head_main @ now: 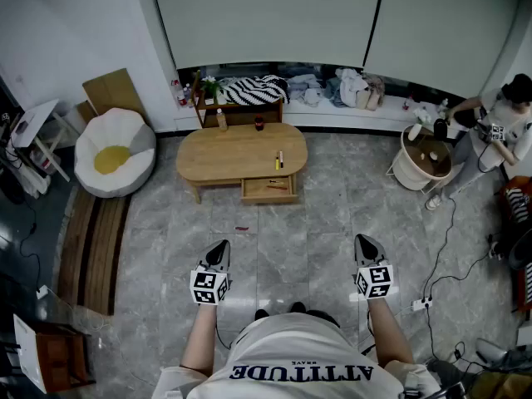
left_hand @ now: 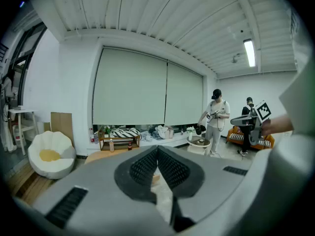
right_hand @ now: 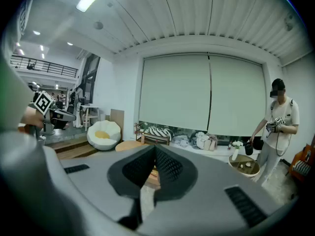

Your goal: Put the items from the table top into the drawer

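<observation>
Lying on the oval wooden table (head_main: 224, 152), upper middle of the head view, are a bottle (head_main: 221, 120), a dark jar (head_main: 259, 123) and pens (head_main: 279, 160); its drawer (head_main: 268, 189) stands pulled out. Lower down, the left gripper (head_main: 220, 249) and right gripper (head_main: 364, 243) are pressed together, empty, pointing forward side by side, well apart from the table.

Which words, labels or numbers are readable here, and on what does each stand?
"ATTITUDE": on the person's white shirt, upside down in the head view.
Small line above it: too small to read.
Marker cube on the left gripper, and cube on the right gripper: square patterns, no letters.
</observation>
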`<state>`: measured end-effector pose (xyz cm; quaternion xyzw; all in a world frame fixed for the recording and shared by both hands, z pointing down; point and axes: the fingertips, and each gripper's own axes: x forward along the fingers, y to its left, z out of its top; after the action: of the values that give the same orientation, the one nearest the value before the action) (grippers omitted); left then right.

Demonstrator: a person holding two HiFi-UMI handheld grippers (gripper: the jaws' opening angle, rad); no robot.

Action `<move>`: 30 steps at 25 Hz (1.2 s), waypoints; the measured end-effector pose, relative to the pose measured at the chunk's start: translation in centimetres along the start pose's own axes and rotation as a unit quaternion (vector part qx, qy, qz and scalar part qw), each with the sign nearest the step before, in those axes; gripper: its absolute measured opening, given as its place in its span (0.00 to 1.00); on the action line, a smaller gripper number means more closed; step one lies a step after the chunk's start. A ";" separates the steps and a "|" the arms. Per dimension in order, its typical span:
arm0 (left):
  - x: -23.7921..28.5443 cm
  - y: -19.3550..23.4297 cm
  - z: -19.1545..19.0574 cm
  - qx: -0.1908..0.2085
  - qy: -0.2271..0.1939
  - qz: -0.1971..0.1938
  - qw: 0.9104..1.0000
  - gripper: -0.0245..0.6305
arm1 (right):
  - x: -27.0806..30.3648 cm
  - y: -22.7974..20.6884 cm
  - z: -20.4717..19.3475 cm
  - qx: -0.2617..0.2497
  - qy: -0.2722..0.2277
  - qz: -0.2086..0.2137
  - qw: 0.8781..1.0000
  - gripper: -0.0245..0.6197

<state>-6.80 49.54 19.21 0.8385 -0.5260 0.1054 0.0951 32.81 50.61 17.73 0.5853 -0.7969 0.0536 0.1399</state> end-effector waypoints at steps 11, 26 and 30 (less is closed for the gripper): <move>0.1 0.0 0.3 0.003 -0.006 -0.001 1.000 0.07 | 0.2 0.1 0.3 0.000 -0.005 -0.001 1.000 0.07; -0.1 -1.9 0.4 0.008 -0.004 0.009 1.000 0.07 | -0.4 -1.5 0.3 0.012 -0.018 0.002 1.000 0.07; -0.3 -2.3 0.2 0.005 -0.004 0.021 1.000 0.07 | -0.1 -2.1 0.1 0.011 -0.019 0.007 1.000 0.07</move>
<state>-4.79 50.75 18.82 0.8284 -0.5431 0.1063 0.0865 34.82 50.02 17.45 0.5824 -0.8026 0.0526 0.1181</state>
